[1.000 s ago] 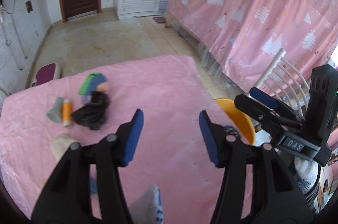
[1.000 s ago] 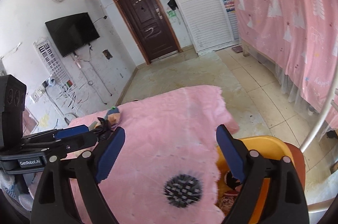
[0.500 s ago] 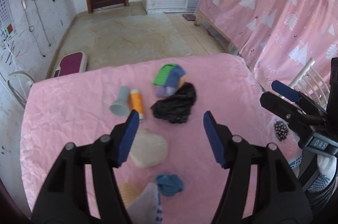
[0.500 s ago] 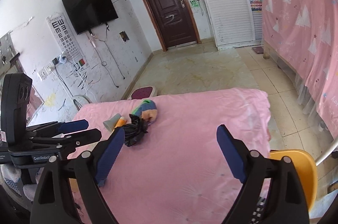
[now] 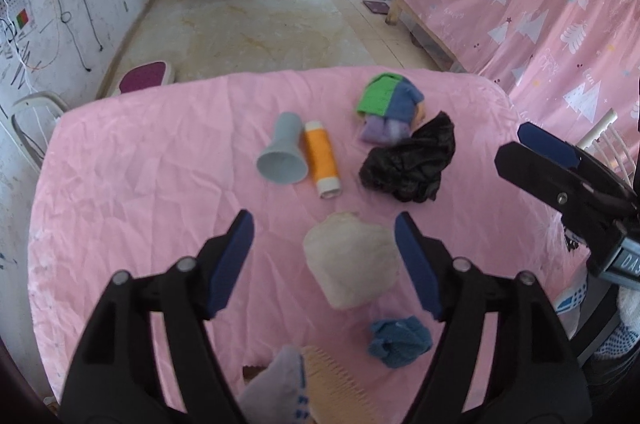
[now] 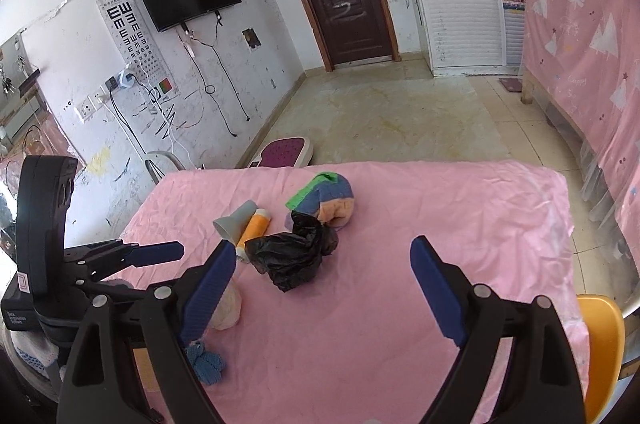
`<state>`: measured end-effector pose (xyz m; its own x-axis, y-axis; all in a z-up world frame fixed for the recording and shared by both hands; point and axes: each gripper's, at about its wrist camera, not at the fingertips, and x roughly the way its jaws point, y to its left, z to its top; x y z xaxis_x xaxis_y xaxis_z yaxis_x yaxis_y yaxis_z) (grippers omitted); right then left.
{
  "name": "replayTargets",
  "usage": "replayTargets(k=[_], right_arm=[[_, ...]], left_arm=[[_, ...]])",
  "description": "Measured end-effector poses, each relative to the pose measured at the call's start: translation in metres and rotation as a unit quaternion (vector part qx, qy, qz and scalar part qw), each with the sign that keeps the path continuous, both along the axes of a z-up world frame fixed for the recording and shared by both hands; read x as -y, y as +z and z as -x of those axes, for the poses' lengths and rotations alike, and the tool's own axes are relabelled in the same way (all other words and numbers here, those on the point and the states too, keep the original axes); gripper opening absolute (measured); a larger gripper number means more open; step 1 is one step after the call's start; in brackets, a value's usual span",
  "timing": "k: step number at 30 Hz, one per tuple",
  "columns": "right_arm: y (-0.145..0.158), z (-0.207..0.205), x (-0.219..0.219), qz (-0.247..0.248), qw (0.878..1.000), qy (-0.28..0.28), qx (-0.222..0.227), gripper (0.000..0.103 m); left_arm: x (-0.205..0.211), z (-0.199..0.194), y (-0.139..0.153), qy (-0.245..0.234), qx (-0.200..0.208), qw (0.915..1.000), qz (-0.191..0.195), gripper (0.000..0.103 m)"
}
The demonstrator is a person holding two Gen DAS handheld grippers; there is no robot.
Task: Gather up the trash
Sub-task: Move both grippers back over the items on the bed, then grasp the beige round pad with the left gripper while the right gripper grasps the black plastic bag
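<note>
On the pink-covered table lie a crumpled black plastic bag, a cream wad, a small blue knitted piece, an orange bottle, a grey cup on its side and a green-blue-purple cloth bundle. My left gripper hovers over the near part of the table, its jaws opening, with the cream wad in sight between the fingers and no pad on it. My right gripper stands open above the table, nothing in it; the black bag lies just beyond its left finger.
A comb and a grey sock lie at the table's near edge. An orange bin stands off the right side. Pink curtains hang on the right, bare tiled floor lies beyond the table, a purple scale on it.
Both views swung left from the orange bin at the table's right side, toward the pile of things. The left jaws stand wider. The right jaws kept their width.
</note>
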<state>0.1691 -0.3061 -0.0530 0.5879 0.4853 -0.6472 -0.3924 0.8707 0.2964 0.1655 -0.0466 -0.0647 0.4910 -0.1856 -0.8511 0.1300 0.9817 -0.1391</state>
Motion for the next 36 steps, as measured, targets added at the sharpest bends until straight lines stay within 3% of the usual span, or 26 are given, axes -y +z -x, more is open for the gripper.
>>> replayTargets(k=[13, 18, 23, 25, 27, 29, 33, 36], right_arm=[[-0.014, -0.023, -0.023, -0.002, 0.999, 0.023, -0.038, 0.079], [-0.021, -0.027, -0.033, 0.003, 0.998, 0.032, -0.052, 0.079], [-0.027, -0.029, -0.042, 0.009, 0.997, 0.038, -0.061, 0.079], [-0.029, -0.028, -0.045, 0.015, 0.997, 0.041, -0.062, 0.068], [-0.032, -0.029, -0.047, 0.02, 0.996, 0.043, -0.069, 0.044], [-0.036, -0.029, -0.05, 0.024, 0.996, 0.048, -0.075, 0.031], [-0.036, -0.026, -0.055, 0.038, 0.996, 0.051, -0.07, 0.022], [-0.034, -0.022, -0.056, 0.042, 0.996, 0.05, -0.064, 0.02]], left_arm=[[0.005, -0.01, -0.02, -0.031, -0.029, 0.9988, 0.022, 0.073], [0.007, -0.003, -0.022, -0.048, -0.027, 0.9967, 0.059, 0.039], [0.005, 0.004, -0.017, -0.046, -0.015, 0.997, 0.061, 0.039], [0.0, 0.006, -0.013, -0.041, -0.007, 0.9972, 0.063, 0.039], [-0.006, 0.009, -0.007, -0.036, 0.002, 0.9971, 0.066, 0.039], [-0.013, 0.009, -0.003, -0.032, 0.008, 0.9971, 0.069, 0.039], [-0.024, 0.01, 0.001, -0.021, 0.014, 0.9972, 0.071, 0.039], [-0.031, 0.01, 0.002, -0.011, 0.015, 0.9971, 0.074, 0.039]])
